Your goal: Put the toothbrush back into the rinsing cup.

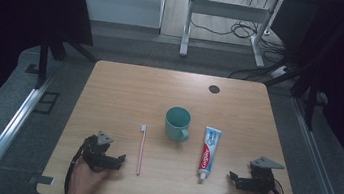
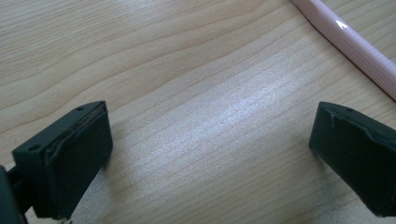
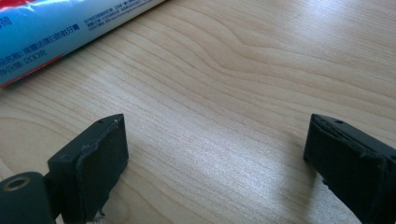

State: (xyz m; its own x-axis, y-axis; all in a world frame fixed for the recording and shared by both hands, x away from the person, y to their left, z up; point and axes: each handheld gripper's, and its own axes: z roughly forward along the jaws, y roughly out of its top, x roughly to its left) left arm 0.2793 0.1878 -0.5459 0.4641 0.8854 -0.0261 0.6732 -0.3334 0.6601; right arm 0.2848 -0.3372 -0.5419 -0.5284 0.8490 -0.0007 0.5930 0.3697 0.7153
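Note:
A teal mug stands near the middle of the wooden table. Left of it lies a pink toothbrush, head away from me; its handle crosses the top right of the left gripper view. A blue and white toothpaste tube lies right of the mug, cap toward me; its side shows at the top left of the right gripper view. My left gripper rests open on the table, left of the toothbrush. My right gripper rests open right of the tube's cap. Both hold nothing.
A dark round hole sits near the table's far edge. Beyond the table stand a white desk frame and cables on the floor. Metal rails run along both sides of the table.

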